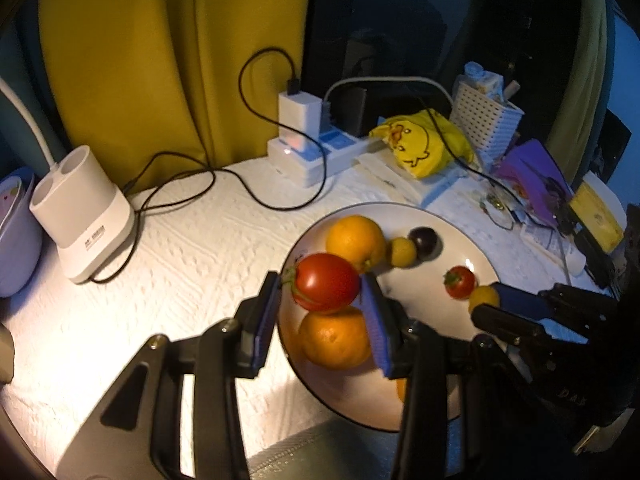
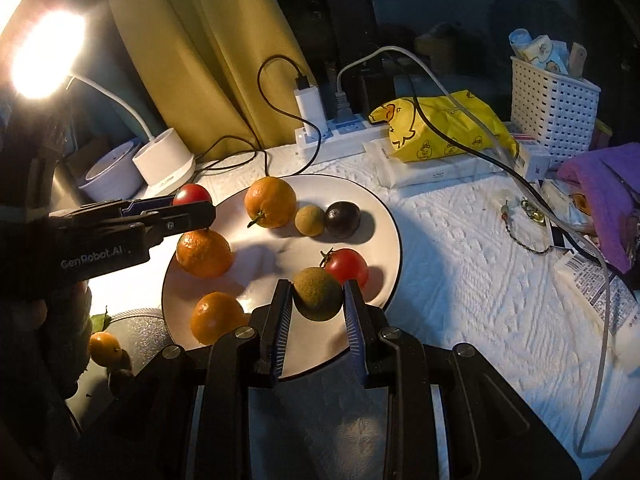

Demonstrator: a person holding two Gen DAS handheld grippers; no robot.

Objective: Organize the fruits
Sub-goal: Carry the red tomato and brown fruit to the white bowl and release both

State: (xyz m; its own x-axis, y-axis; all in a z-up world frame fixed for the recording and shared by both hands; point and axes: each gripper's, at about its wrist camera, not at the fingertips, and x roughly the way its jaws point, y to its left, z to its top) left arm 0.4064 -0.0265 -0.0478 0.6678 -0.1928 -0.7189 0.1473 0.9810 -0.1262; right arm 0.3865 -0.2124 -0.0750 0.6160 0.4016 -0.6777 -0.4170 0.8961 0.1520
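Note:
My left gripper point(image 1: 320, 284) is shut on a big red tomato point(image 1: 326, 292), which hangs over the left edge of the white plate point(image 1: 432, 320), above an orange point(image 1: 334, 338). My right gripper point(image 2: 318, 286) is shut on a round brownish-green fruit point(image 2: 318, 296) just above the plate's near rim point(image 2: 394, 248). On the plate lie three oranges point(image 2: 270, 202), a small brownish fruit point(image 2: 310, 220), a dark round fruit point(image 2: 342, 220) and a small tomato point(image 2: 346, 266). In the right wrist view the left gripper point(image 2: 200, 210) comes in from the left with its tomato point(image 2: 192, 194).
A small orange point(image 2: 105, 346) with a leaf lies off the plate on a dark mat at lower left. A lit lamp's base point(image 2: 164, 160), a bowl point(image 2: 108, 176), a power strip point(image 2: 340, 136) with cables, a yellow duck bag point(image 2: 440, 128) and a white basket point(image 2: 554, 96) stand behind.

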